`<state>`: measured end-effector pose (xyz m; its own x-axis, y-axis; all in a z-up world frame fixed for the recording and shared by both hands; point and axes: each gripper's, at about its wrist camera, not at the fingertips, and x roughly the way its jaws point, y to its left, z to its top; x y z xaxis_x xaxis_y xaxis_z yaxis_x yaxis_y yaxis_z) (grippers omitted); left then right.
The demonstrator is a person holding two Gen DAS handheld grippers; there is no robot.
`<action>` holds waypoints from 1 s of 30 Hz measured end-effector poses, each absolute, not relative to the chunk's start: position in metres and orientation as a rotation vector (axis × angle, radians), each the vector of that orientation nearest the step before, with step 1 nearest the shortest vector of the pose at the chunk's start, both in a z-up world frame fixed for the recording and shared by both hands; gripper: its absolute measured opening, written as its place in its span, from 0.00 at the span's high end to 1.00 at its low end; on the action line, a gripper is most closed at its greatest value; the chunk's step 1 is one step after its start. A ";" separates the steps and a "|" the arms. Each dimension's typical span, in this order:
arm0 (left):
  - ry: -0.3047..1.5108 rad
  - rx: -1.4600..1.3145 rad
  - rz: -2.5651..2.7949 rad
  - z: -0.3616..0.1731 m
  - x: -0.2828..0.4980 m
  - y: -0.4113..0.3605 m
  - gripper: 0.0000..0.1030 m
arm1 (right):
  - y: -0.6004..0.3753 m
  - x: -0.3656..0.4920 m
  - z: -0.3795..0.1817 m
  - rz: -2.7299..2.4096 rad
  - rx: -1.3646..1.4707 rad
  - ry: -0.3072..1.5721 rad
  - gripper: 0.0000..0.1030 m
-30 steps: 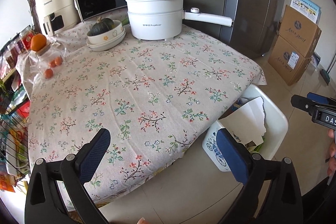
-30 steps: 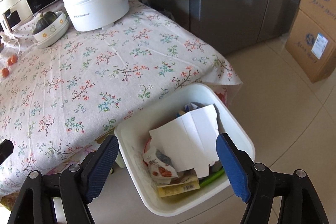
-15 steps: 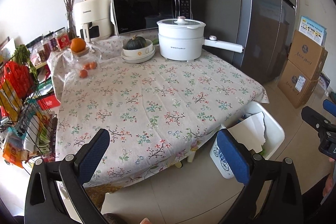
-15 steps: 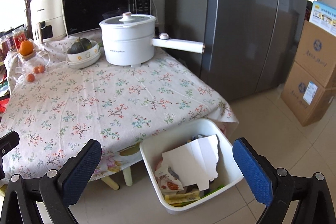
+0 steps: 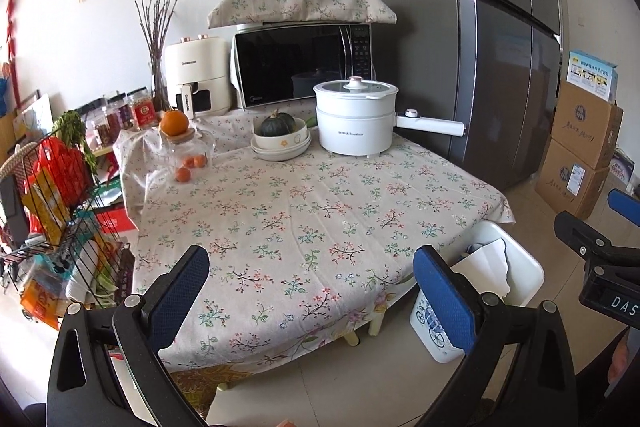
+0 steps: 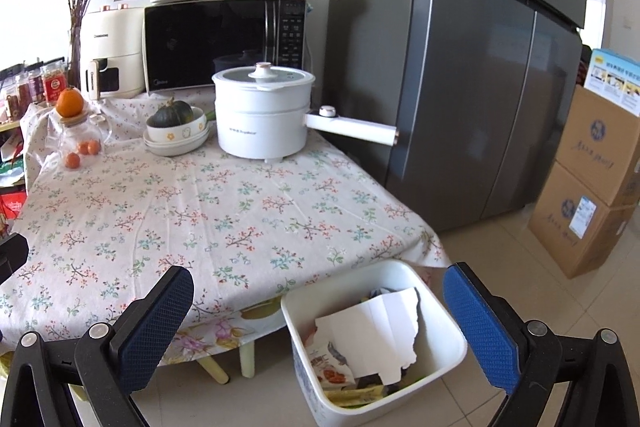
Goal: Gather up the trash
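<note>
A white trash bin (image 6: 450, 355) stands on the floor at the table's near right corner; it also shows in the left wrist view (image 5: 528, 279). It holds a torn white paper sheet (image 6: 372, 331) and several snack wrappers (image 6: 332, 367). My right gripper (image 6: 320, 323) is open and empty, held above and in front of the bin. My left gripper (image 5: 316, 291) is open and empty, held off the table's front edge. The right gripper also shows at the right edge of the left wrist view (image 5: 600, 247).
The floral-cloth table (image 5: 312, 211) carries a white electric pot (image 5: 356, 123), a bowl with a squash (image 5: 280, 135), a jar with oranges (image 5: 186, 151), a microwave and an air fryer. A wire rack (image 5: 52, 235) stands left. A fridge (image 6: 480, 67) and cardboard boxes (image 6: 592, 179) stand right.
Both grippers have pulled back and up from the table and bin, so more of the room shows. Both stay open and empty. The bin's contents have not moved.
</note>
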<state>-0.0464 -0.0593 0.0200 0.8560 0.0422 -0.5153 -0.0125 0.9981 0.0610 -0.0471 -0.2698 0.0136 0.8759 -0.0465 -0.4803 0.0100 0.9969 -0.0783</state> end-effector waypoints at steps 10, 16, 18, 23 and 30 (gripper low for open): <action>0.554 0.024 -0.027 0.018 -0.042 -0.063 0.00 | -0.272 -0.052 0.014 -0.045 -0.071 0.486 0.01; 0.582 -0.009 -0.077 0.013 -0.038 -0.066 0.00 | -0.274 -0.053 0.015 -0.053 -0.069 0.489 0.01; 0.580 -0.015 -0.085 0.013 -0.037 -0.066 0.00 | -0.275 -0.054 0.015 -0.055 -0.068 0.488 0.01; 0.570 -0.029 -0.114 0.013 -0.038 -0.068 0.00 | -0.275 -0.055 0.015 -0.061 -0.070 0.488 0.01; 0.576 -0.038 -0.121 0.011 -0.035 -0.068 0.00 | -0.277 -0.055 0.015 -0.074 -0.067 0.488 0.01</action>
<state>-0.0347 -0.0679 0.0115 0.8318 -0.1246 -0.5410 0.1033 0.9922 -0.0697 -0.0548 -0.2774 0.0148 0.8805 -0.0873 -0.4659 0.0551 0.9951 -0.0824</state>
